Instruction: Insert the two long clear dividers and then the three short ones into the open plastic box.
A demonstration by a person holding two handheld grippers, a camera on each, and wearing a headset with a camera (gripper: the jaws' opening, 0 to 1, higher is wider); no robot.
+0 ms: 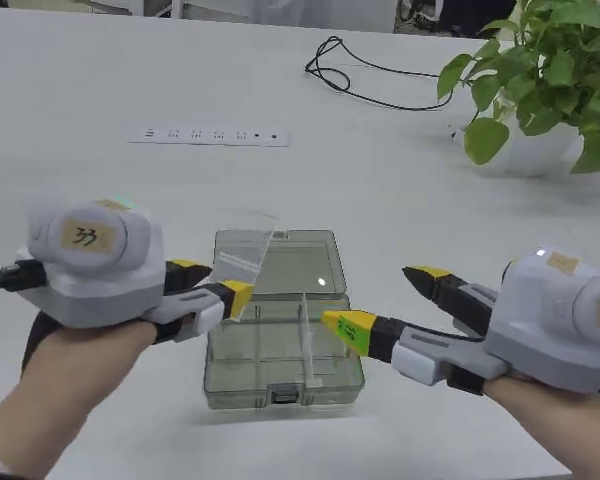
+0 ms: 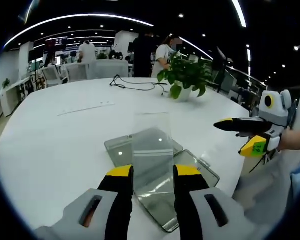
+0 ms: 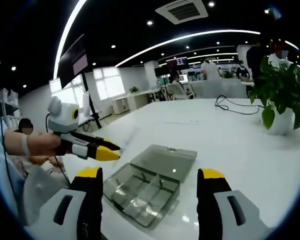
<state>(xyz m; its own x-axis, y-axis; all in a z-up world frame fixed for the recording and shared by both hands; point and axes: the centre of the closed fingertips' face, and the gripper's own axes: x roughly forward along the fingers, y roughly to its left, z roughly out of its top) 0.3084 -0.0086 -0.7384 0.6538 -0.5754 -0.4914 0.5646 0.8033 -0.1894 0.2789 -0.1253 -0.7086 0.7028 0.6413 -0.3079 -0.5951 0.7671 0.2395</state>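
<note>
The open clear plastic box (image 1: 242, 372) lies on the white table between my hands, lid (image 1: 305, 262) folded back on the far side. A long divider (image 1: 305, 335) stands inside it, with cross pieces beside it. My left gripper (image 1: 212, 280) is shut on a clear divider (image 1: 246, 254), held upright above the box's left rear corner; this clear divider (image 2: 151, 145) rises between the jaws in the left gripper view. My right gripper (image 1: 385, 298) is open and holds nothing, just right of the box. The box (image 3: 140, 192) lies ahead of my right gripper (image 3: 150, 175).
A white power strip (image 1: 210, 135) lies farther back on the table. A black cable (image 1: 360, 78) loops at the far side, and a potted plant (image 1: 550, 90) stands at the back right. The table's near edge runs just below the box.
</note>
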